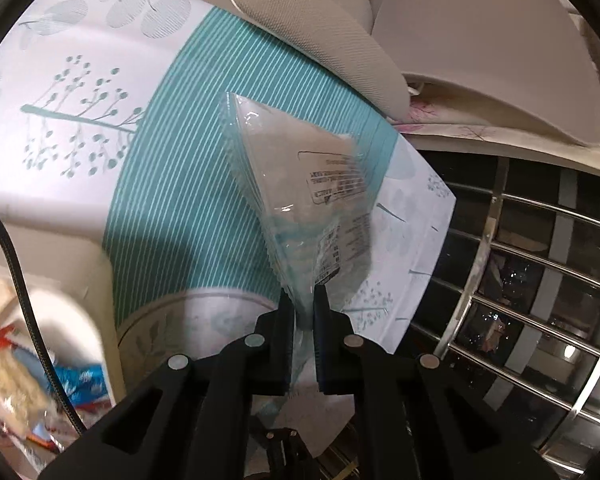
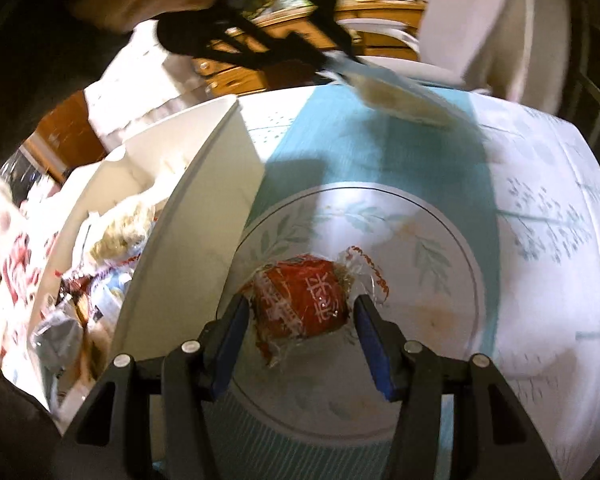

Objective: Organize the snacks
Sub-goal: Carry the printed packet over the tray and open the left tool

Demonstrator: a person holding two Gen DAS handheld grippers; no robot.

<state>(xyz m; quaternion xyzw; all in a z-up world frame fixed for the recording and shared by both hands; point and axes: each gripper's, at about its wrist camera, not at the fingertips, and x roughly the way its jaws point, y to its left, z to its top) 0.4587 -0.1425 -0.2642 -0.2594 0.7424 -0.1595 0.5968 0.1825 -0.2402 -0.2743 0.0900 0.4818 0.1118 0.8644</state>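
My left gripper [image 1: 304, 300] is shut on the bottom edge of a clear snack packet [image 1: 300, 176] with pale contents and a printed label. The packet hangs above the teal-striped tablecloth [image 1: 172, 184]. The right wrist view shows that gripper [image 2: 328, 64] and its packet [image 2: 400, 96] blurred at the top. My right gripper [image 2: 301, 301] is shut on a red wrapped snack [image 2: 292, 296] with white lettering, its blue pads pressing on both sides. The snack hovers over a round leaf-patterned plate [image 2: 440, 240], whose rim [image 1: 172, 320] also shows in the left wrist view.
A white bin [image 2: 204, 200] left of the plate holds several snack packets [image 2: 116, 236]; its contents [image 1: 20, 380] show at the left wrist view's lower left. Beige chair cushions [image 1: 320, 40] lie beyond the table. A metal wire rack [image 1: 540, 280] stands off the table's right edge.
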